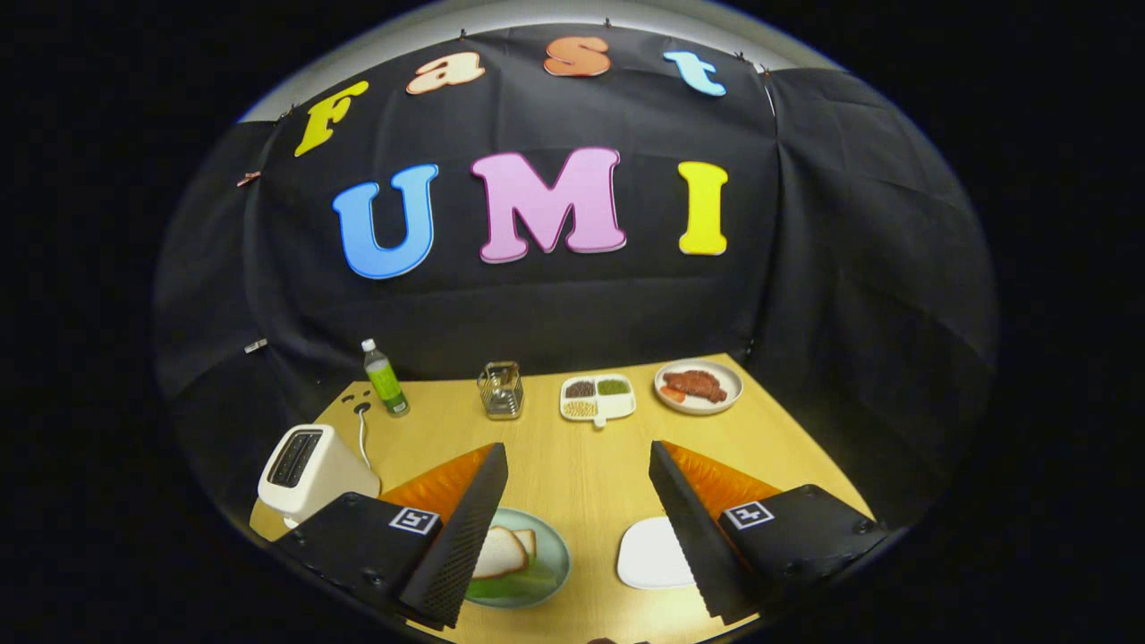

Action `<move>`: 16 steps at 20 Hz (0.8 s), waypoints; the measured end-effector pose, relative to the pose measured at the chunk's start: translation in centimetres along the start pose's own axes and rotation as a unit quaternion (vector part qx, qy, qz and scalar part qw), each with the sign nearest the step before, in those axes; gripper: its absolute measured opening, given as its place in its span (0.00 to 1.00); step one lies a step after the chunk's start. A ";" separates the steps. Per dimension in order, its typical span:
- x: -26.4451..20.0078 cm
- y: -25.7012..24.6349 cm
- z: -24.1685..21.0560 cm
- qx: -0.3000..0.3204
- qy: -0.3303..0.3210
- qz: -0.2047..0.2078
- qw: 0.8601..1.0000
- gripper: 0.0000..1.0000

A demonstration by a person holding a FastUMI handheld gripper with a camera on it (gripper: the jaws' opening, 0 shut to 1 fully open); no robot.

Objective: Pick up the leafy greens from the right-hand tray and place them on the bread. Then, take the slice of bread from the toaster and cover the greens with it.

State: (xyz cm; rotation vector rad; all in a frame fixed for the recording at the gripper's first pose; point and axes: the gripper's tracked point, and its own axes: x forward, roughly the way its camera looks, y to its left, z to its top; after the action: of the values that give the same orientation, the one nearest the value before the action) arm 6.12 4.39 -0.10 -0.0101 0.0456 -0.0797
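Note:
My gripper (577,447) is open above the wooden table (572,483), with nothing between its fingers. A pale green plate (556,547) lies just inside the left finger, which hides part of it. On the plate, leafy greens (517,588) lie under a slice of bread (497,552), and a second piece of bread (527,542) peeks out behind it. A small white tray (646,555) lies flat against the inner side of the right finger. The white toaster (309,467) stands beyond the left finger, its top slots dark.
Along the back wall stand a green bottle (385,380), a metal holder (501,391), a white sectioned dish of seeds (597,398) and a plate of meat (698,386). A white cord (362,438) runs behind the toaster. The table ends close beyond the right finger.

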 end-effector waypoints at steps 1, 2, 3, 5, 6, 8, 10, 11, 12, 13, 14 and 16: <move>-0.7 -0.7 1.4 -0.011 -0.019 -0.002 1.000 0.99; -1.5 -1.5 2.6 -0.018 -0.036 -0.005 0.999 0.99; -2.4 -2.3 3.8 -0.021 -0.051 -0.007 0.998 0.99; -4.4 -3.7 5.8 -0.016 -0.071 -0.002 0.997 0.99; -5.4 -4.2 6.3 -0.012 -0.077 0.005 0.997 0.99; -7.1 -6.2 7.5 -0.010 -0.089 0.009 0.996 0.99; -8.3 -7.5 7.8 -0.011 -0.094 0.021 0.995 0.99; -8.6 -8.0 7.7 -0.015 -0.092 0.028 0.995 0.99; -8.7 -8.6 7.4 -0.023 -0.086 0.033 0.995 0.99; -8.7 -9.4 7.4 -0.029 -0.086 0.032 0.995 0.99; -8.6 -10.0 8.0 -0.027 -0.090 0.029 0.995 0.99; -8.9 -10.3 8.2 -0.008 -0.092 0.035 0.995 0.99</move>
State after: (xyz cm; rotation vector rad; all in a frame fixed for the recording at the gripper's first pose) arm -3.15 -5.07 8.65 -0.0326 -0.1383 -0.0078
